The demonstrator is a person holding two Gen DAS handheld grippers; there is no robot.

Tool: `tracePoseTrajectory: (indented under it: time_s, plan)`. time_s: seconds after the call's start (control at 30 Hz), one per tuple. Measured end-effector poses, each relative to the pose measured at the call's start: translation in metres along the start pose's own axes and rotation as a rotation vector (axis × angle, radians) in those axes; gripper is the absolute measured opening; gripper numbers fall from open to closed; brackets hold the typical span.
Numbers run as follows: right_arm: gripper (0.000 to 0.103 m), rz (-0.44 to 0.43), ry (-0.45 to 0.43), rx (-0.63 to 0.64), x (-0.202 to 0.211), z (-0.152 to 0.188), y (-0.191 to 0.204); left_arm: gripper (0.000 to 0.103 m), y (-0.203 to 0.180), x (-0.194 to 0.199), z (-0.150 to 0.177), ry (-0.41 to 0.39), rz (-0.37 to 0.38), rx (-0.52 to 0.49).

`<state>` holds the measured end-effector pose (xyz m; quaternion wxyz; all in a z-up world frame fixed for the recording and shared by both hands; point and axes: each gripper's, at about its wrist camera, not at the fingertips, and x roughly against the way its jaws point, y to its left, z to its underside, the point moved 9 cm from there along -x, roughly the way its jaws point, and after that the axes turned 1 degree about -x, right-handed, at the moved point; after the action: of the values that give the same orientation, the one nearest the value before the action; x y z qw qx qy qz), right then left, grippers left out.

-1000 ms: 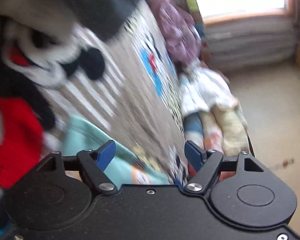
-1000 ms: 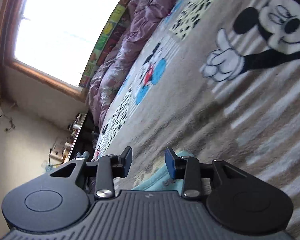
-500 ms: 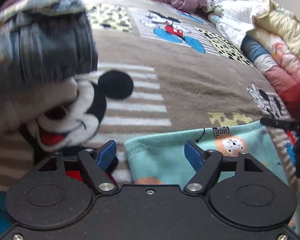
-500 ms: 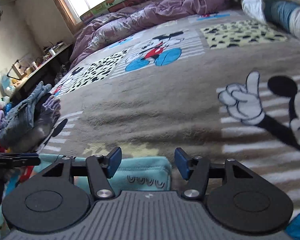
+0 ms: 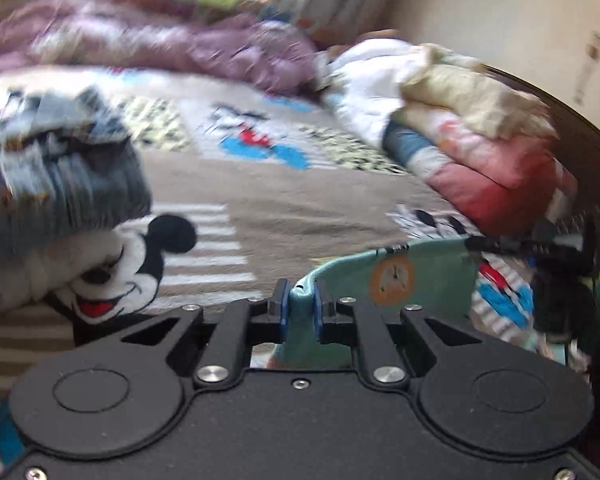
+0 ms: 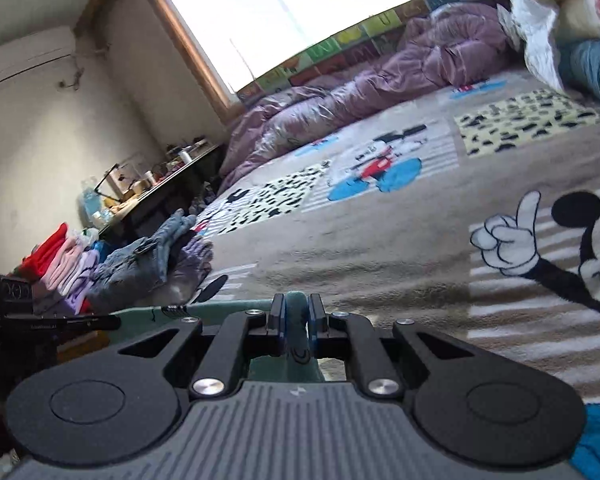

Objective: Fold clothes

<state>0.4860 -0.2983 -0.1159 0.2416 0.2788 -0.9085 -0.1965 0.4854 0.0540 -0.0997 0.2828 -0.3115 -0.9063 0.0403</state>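
The left gripper [image 5: 300, 312] is closing, its blue pads pinching a bunched corner of a teal garment [image 5: 428, 276] printed with an orange cartoon. The right gripper [image 6: 297, 320] is closing too, squeezing another fold of the same garment [image 6: 220, 308] between its pads. The cloth is stretching between the two, just above the bed's cartoon-mouse blanket [image 6: 380, 248]. A little further off, a heap of blue denim and grey clothes [image 5: 60, 176] is lying on the blanket. Folded quilts [image 5: 480, 148] are sitting stacked at the bed's edge. Beyond, a crumpled purple duvet [image 6: 360, 96] is lying under a bright window [image 6: 284, 12].
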Motion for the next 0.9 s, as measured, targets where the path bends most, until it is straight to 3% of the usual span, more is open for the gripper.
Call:
tracePoseTrajectory:
  time_s: [0.1,0.2,0.27,0.4,0.53,0.6,0.63,0.67,0.7,0.77,0.83,0.9]
  plan:
    - [0.013,-0.054,0.021,0.148,0.038,0.017,0.033,0.010,-0.033,0.033,0.022,-0.011,0.016,-0.169]
    - [0.013,-0.040,0.096,0.297,0.061,0.045,0.056,0.010,-0.058,0.045,0.054,0.018,-0.009,-0.326]
    - [0.013,-0.013,0.120,0.342,0.070,0.057,0.059,0.010,-0.061,0.043,0.070,0.044,-0.043,-0.377]
    - [0.013,0.036,0.117,0.344,0.074,0.062,0.056,0.010,-0.045,0.038,0.068,0.019,-0.063,-0.306]
    - [0.013,0.115,0.102,0.264,0.041,0.038,0.033,0.010,-0.027,0.019,0.037,0.009,-0.084,-0.232]
    - [0.013,0.200,0.131,0.196,0.010,0.025,0.008,0.019,-0.001,-0.004,0.023,0.060,-0.185,-0.158]
    - [0.017,0.285,0.121,0.200,-0.003,0.017,-0.004,0.019,0.017,-0.018,0.016,0.078,-0.267,-0.119]
    - [0.025,0.383,0.104,0.216,-0.015,0.008,-0.017,0.019,0.031,-0.028,0.010,0.086,-0.314,-0.085]
    - [0.025,0.434,0.078,0.228,-0.022,0.000,-0.023,0.019,0.038,-0.033,0.005,0.081,-0.334,-0.065]
    - [0.025,0.428,0.032,0.217,-0.028,-0.013,-0.018,0.019,0.035,-0.036,-0.005,0.057,-0.342,-0.075]
    - [0.025,0.357,0.032,0.267,-0.038,-0.011,0.001,0.019,0.022,-0.040,-0.011,0.035,-0.298,-0.084]
    - [0.025,0.291,0.093,0.314,-0.055,0.003,0.016,0.019,0.009,-0.054,-0.010,0.047,-0.252,-0.091]
